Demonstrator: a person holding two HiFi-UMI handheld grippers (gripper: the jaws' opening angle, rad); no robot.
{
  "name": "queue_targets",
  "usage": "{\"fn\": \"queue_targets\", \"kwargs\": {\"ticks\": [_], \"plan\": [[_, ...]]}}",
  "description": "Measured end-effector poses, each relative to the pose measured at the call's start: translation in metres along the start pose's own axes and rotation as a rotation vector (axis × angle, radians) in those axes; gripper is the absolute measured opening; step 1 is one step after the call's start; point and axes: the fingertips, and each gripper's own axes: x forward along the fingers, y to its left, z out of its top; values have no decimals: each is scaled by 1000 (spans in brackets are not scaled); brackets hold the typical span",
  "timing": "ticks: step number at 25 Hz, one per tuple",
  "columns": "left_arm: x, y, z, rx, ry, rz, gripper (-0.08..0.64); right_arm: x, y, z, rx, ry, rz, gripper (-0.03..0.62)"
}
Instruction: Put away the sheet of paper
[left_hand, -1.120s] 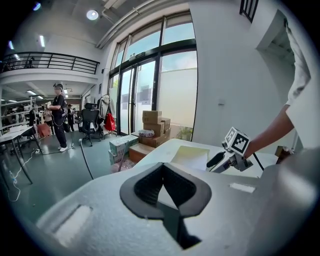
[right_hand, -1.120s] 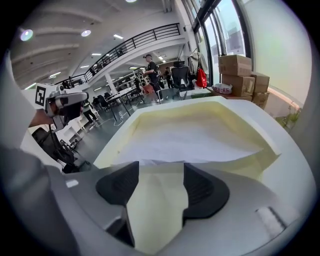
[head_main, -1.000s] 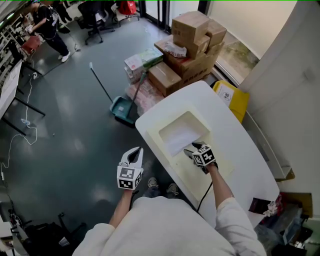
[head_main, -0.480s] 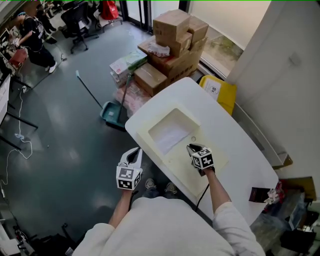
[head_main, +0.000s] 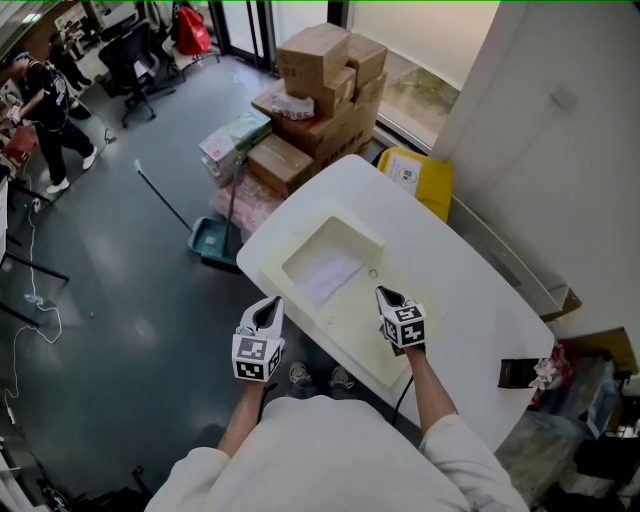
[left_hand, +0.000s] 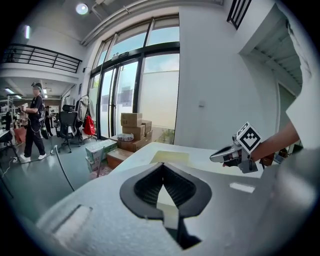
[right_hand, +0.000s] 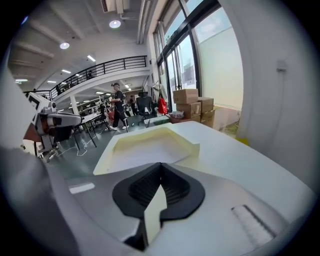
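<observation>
near tray (head_main: 356, 338) w/ paper (head_main: 322, 274), l gripper (head_main: 268, 304) & r gripper (head_main: 383, 293) jaws shut, empty, r's just closed.

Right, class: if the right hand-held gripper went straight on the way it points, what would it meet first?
The right hand-held gripper would probably meet the cream tray first, near the sheet of paper in its recess; depth is unclear.

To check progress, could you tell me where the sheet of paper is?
In the head view, the sheet of paper lies in the recess of the cream tray, just up-left of the right gripper.
</observation>
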Motion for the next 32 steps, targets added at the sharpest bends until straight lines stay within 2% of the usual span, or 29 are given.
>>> {"fn": "queue_targets", "kwargs": {"ticks": [7,15,22,32], "plan": [[6,-10,12,31,-19,-36,6,-44,5,34,-37,-164,-100,0],[15,-20,32,71,-48,-68,6,-96,4,61,-42,-283,-197,0],[15,-23,45,91,-73,-75,6,-122,5,68,-67,-327,-250,0],[6,-25,49,88,-91,-58,6,-135,13,60,-17,-353,-276,0]]}}
